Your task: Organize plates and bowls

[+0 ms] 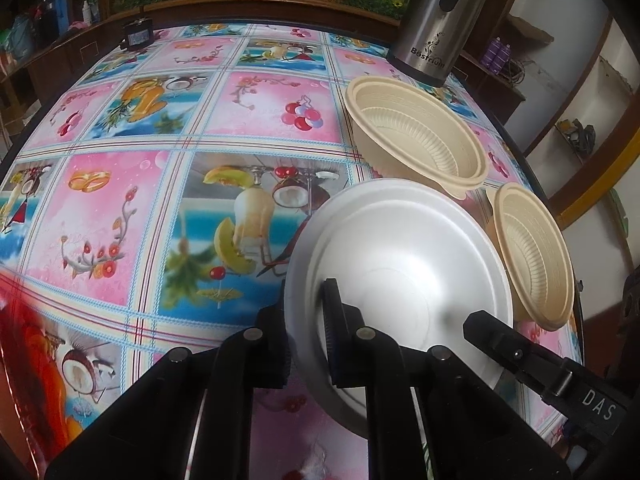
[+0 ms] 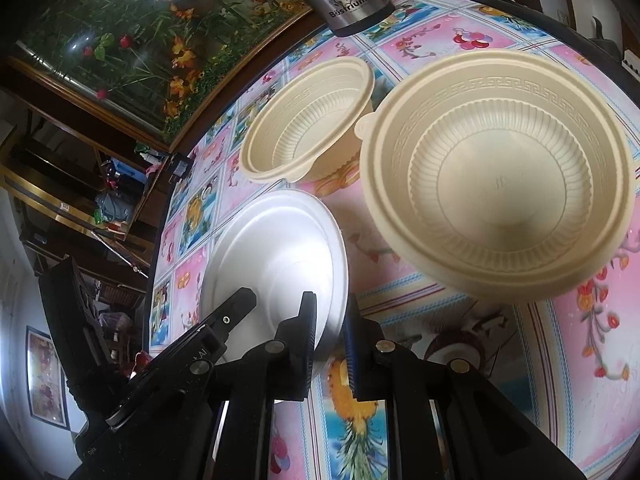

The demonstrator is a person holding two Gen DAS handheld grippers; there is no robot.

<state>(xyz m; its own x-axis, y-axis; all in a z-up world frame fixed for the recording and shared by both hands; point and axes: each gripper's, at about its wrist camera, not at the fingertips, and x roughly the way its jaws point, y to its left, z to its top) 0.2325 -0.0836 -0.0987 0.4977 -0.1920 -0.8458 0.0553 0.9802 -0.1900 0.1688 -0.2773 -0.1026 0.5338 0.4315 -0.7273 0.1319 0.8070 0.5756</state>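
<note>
A white foam bowl (image 1: 400, 256) (image 2: 276, 248) sits between both grippers over the fruit-printed tablecloth (image 1: 240, 112). My left gripper (image 1: 306, 308) is shut on the bowl's left rim, one finger inside and one outside. My right gripper (image 2: 330, 312) is shut on the opposite rim. One of its fingers (image 1: 486, 326) shows in the left wrist view. A left gripper finger (image 2: 240, 304) shows in the right wrist view. A stack of ribbed beige bowls (image 1: 416, 136) (image 2: 308, 128) stands behind the white bowl. A single beige bowl (image 1: 532, 252) (image 2: 496, 176) stands to its right.
A steel thermos flask (image 1: 436, 28) (image 2: 352, 4) stands at the table's far edge, behind the beige stack. A small black device (image 1: 138, 34) sits at the far left edge. The table edge runs close behind the single beige bowl. Shelves and a framed flower picture line the walls.
</note>
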